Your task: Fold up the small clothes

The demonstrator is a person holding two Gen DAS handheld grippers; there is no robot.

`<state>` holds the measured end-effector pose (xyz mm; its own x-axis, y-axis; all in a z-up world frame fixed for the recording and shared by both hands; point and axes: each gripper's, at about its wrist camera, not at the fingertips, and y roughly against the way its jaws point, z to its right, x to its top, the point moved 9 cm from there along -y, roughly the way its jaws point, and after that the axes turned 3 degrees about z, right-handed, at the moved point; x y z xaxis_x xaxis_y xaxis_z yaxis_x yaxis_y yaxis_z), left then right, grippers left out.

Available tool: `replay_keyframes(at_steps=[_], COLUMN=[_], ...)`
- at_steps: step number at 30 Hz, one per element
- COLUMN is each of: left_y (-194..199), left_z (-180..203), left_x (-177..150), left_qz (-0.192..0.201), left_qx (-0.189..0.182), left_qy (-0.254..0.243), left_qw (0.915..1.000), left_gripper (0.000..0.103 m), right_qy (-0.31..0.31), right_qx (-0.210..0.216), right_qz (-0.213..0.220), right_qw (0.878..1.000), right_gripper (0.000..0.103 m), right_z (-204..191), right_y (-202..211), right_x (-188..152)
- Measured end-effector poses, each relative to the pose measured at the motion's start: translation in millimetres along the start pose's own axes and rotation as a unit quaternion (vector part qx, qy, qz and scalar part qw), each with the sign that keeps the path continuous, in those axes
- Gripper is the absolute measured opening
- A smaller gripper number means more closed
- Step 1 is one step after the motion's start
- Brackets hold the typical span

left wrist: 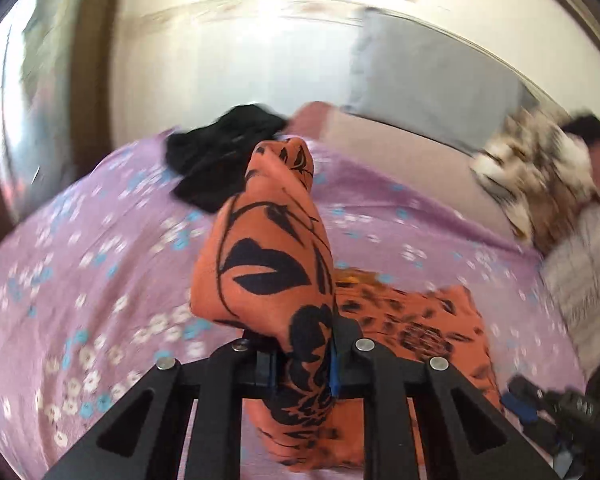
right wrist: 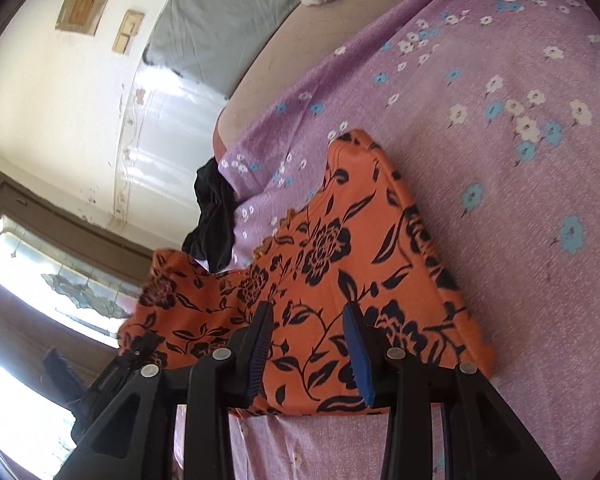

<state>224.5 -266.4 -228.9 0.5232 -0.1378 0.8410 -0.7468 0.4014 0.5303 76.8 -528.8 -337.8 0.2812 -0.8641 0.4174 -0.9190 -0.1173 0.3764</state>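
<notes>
1. Between the two black fingers of the left gripper [left wrist: 305, 364], a bunched fold of the orange garment with black flower and leaf print [left wrist: 268, 264] is pinched tight; the jaws are nearly closed on the cloth, which rises in a crumpled column above them
2. Beyond that lifted fold, the rest of the same orange printed cloth lies lower on the purple bedsheet with white and blue flowers [left wrist: 84, 248], spreading to the right of the tool
3. On the right side, the right gripper [right wrist: 306, 354] stands with its blue-padded fingers [right wrist: 358, 356] spread apart above the flat part of the garment [right wrist: 340, 248]; nothing sits between the pads, and whether they touch the cloth I cannot tell
4. From this view the orange garment lies mostly smooth on the sheet [right wrist: 500, 184], one end lifted off toward the other tool
5. Farther out, a crumpled black piece of clothing [left wrist: 220, 152] rests at the edge of the bed, just beyond the orange one
6. A grey pillow [left wrist: 420, 88] leans against the pale wall, and a brown and white patterned blanket [left wrist: 532, 176] is heaped at the far right
</notes>
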Motion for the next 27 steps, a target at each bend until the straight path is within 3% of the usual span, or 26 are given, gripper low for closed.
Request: replay_keyframes(at_steps=[4,5,6,8,9,12,13,15,18,22,24,27], left_y=[-7.6,-11.4,-15.3,-13.6,-8.1,10.0,14.7,19.8,7.7,-12.4,-23.1,-32.0], left_z=[92.9,112.5,131.1,155.6,158.6,134.3,122.1,88.0,36.5,-15.9,-25.7,-16.7], left_x=[-30.1,-43.3,-58.0,-82.0,-85.9,-70.8,-63.4,-51.9,-48.7,-68.2,-82.6,-95.1], left_qz=[-0.039,-0.055,-0.077,-0.120,-0.120,-0.074,-0.061,-0.053,-0.063,-0.099,-0.120,-0.129], left_qx=[-0.052,-0.061,-0.077,-0.132,-0.149,-0.153,-0.150,-0.145,-0.092,-0.037,-0.023,-0.033], left_qy=[-0.091,-0.120,-0.145,-0.164,-0.166,-0.157,-0.142,-0.103,-0.073,-0.045,-0.048,-0.056], left_qw=[0.9937,0.9893,0.9834,0.9701,0.9674,0.9728,0.9766,0.9826,0.9911,0.9933,0.9913,0.9896], left_gripper=[0.023,0.026,0.042,0.047,0.048,0.079,0.081,0.081,0.082,0.082,0.082,0.082], right_qy=[-0.036,-0.045,-0.054,-0.080,-0.094,-0.139,-0.144,-0.136,-0.113,-0.106,-0.096,-0.049], right_qx=[0.002,0.002,0.003,0.014,0.018,0.019,0.029,0.046,0.069,0.055,0.038,0.025], right_qz=[0.035,0.040,0.043,0.043,0.039,0.009,0.003,-0.011,-0.053,-0.087,-0.089,-0.076], right_qw=[0.999,0.998,0.998,0.996,0.995,0.990,0.989,0.990,0.990,0.989,0.991,0.996], right_gripper=[0.040,0.040,0.040,0.040,0.041,0.069,0.069,0.069,0.069,0.069,0.069,0.069], right_z=[18.0,22.5,26.6,34.1,37.0,44.2,42.1,33.9,16.1,8.4,4.7,-6.8], right_y=[15.1,17.9,19.4,22.5,22.1,15.6,12.8,8.1,-5.0,-28.6,-39.9,-52.5], right_x=[20.0,23.4,25.5,28.0,27.9,23.9,22.7,19.6,4.6,-15.8,-20.9,-24.9])
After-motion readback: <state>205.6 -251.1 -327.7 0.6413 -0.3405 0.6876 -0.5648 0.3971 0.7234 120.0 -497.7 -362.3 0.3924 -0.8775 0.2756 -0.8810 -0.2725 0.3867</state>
